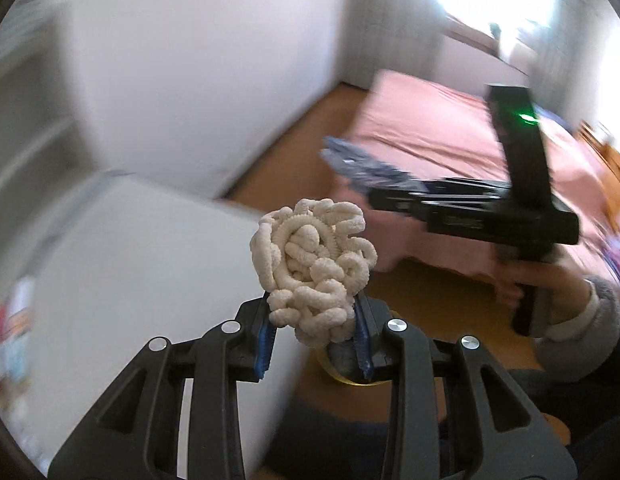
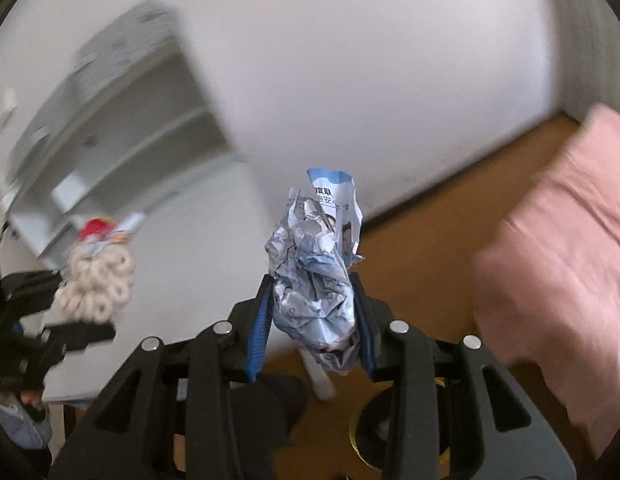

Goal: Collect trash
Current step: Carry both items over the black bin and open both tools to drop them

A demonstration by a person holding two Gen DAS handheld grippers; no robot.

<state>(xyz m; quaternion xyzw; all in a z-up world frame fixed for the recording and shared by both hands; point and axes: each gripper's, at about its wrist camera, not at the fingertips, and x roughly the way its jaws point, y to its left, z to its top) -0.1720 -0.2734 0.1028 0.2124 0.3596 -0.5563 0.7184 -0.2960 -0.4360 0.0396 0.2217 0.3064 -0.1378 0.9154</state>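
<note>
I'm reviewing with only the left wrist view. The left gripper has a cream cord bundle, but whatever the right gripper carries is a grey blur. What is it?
Observer: It is a crumpled paper with blue print, clamped between the right gripper pads.
Operator: Does it stick out past the fingers?
Observer: Yes. Much of it stands above the fingertips, and printed characters show near its top.
Operator: And the red blur at my left edge?
Observer: That is a red and white packet, apparently on the white table, behind the cord bundle. It is blurred here too.
</note>
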